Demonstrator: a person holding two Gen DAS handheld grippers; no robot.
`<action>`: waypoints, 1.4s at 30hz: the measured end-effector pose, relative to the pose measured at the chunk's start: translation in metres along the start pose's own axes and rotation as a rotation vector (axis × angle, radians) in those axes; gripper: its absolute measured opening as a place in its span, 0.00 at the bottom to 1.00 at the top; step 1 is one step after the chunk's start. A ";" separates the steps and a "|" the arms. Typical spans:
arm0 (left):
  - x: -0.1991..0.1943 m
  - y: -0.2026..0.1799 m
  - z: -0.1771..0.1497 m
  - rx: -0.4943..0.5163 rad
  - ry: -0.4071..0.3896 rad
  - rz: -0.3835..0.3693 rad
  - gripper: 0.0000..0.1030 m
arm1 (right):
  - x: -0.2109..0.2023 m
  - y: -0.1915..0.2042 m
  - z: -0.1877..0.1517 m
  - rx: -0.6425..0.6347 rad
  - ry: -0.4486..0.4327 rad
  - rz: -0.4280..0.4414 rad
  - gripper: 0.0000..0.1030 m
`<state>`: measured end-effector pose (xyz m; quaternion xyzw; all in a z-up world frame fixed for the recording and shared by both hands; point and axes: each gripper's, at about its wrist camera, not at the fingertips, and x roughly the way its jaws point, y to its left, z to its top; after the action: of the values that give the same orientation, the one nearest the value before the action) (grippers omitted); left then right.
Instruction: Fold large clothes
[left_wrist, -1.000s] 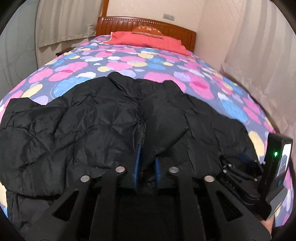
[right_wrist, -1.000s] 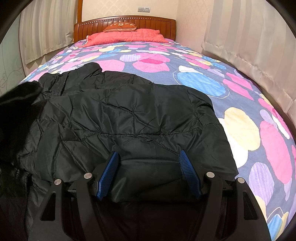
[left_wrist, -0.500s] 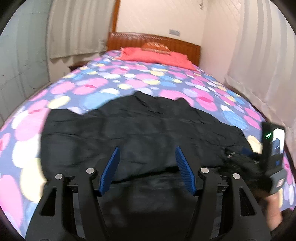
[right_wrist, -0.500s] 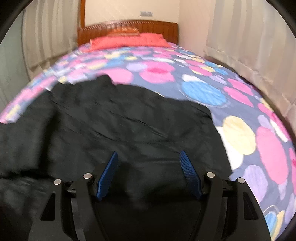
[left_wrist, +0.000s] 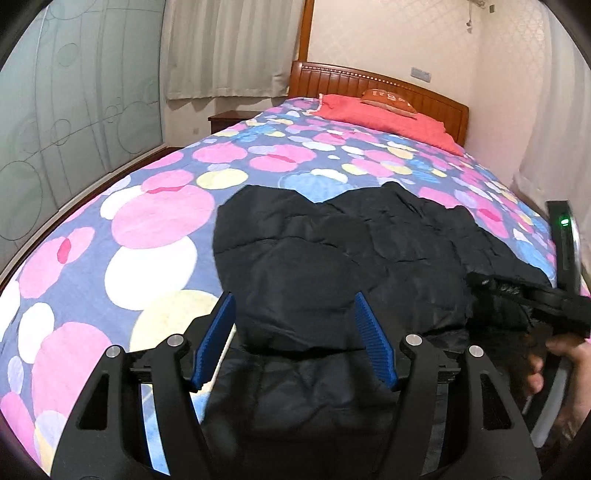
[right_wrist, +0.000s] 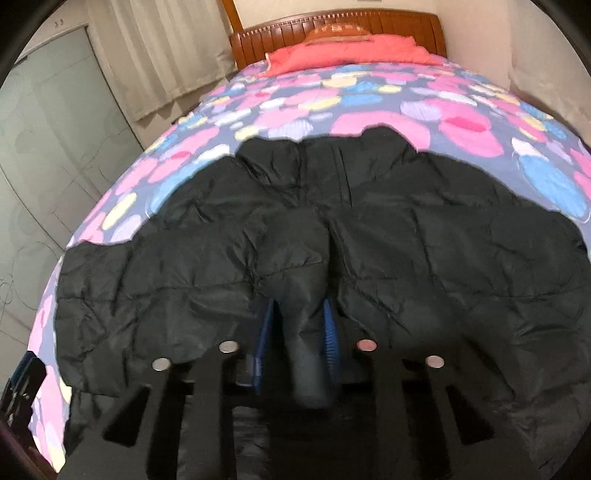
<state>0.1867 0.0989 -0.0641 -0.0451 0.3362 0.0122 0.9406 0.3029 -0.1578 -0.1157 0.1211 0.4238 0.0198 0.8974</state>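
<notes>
- Bedroom with pale curtains, a frosted glass wardrobe door and a wooden headboard (left_wrist: 376, 79) frames a bed (left_wrist: 155, 206) covered in a purple spread printed with pink, blue and yellow circles; a red pillow (left_wrist: 384, 118) lies at its head.
- Spread across the near end of the bed is the black quilted puffer jacket (right_wrist: 369, 229), lying mostly flat, collar toward the headboard.
- Left hand-held gripper (left_wrist: 295, 336) is released, its blue-padded jaws wide apart above the jacket's near edge and gripping nothing.
- Right hand-held gripper (right_wrist: 297, 339) is clenched on a bunched ridge of the jacket's fabric near the centre seam at the near edge.
- In the left wrist view the right tool's body and the person's hand (left_wrist: 554, 373) show at the right edge.
- Judged step: taking hold of the near edge before a fold; nothing looks folded over yet.
- Next move probably calls for the left jaws to pinch the hem beside the right grasp, then both to lift evenly, since the slippery padded fabric may sag or slide free.
</notes>
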 end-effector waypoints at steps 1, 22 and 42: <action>0.000 0.001 0.002 -0.001 -0.004 0.002 0.64 | -0.007 -0.002 0.001 0.000 -0.020 0.005 0.17; 0.054 -0.031 0.014 0.072 0.098 -0.026 0.65 | -0.045 -0.155 -0.016 0.113 -0.031 -0.278 0.40; 0.140 -0.071 0.040 0.216 0.167 0.098 0.70 | 0.009 -0.102 0.017 0.017 -0.008 -0.251 0.40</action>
<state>0.3238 0.0304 -0.1165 0.0720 0.4145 0.0181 0.9070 0.3145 -0.2593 -0.1357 0.0748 0.4322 -0.0967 0.8935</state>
